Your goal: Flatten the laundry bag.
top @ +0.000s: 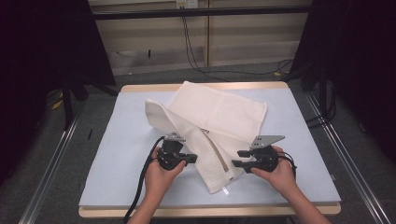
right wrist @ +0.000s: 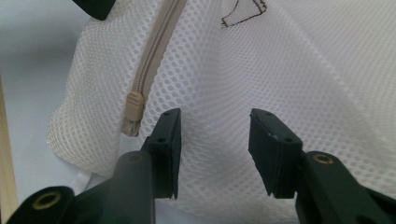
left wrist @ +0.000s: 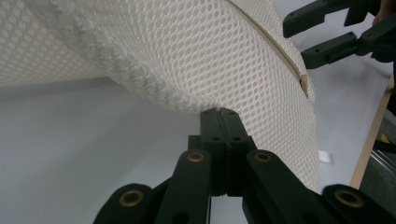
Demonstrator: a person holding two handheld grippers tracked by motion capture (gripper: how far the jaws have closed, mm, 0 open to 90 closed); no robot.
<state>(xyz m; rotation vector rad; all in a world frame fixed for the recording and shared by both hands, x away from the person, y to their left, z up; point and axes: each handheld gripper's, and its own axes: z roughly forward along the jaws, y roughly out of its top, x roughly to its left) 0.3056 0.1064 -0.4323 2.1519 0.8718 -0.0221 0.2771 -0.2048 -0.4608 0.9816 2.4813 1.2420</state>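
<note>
Grey table [top: 121,154]: white mesh bag [top: 205,140]; left gripper [top: 192,158] clamped on its edge; right gripper [top: 237,158] parted, holding nothing.

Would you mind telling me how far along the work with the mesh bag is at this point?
Done: the mesh bag lies partly folded over itself on the table. In hand: the left claw is shut on the bag's edge; the right claw is open beside the zip pull, gripping nothing. Left, probably: taking hold near the zip and finishing the fold; the bag is rumpled, not flat.
</note>
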